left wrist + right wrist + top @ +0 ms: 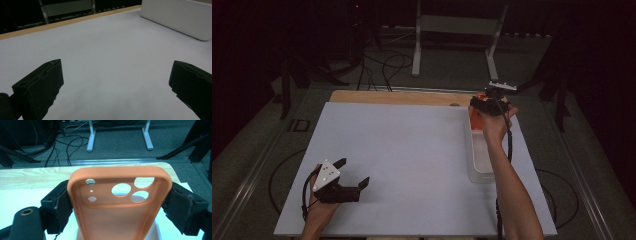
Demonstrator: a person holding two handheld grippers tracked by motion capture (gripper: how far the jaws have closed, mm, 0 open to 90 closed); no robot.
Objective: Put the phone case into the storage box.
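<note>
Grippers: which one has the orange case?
The right gripper, jaws clamped on the orange phone case above the clear bin; the left gripper is open and holds nothing.

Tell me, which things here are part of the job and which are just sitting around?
In use:
right gripper, shut on the orange phone case
clear bin beneath it

Idle or background:
left gripper, open over the white board
cables and metal stand on the floor
</note>
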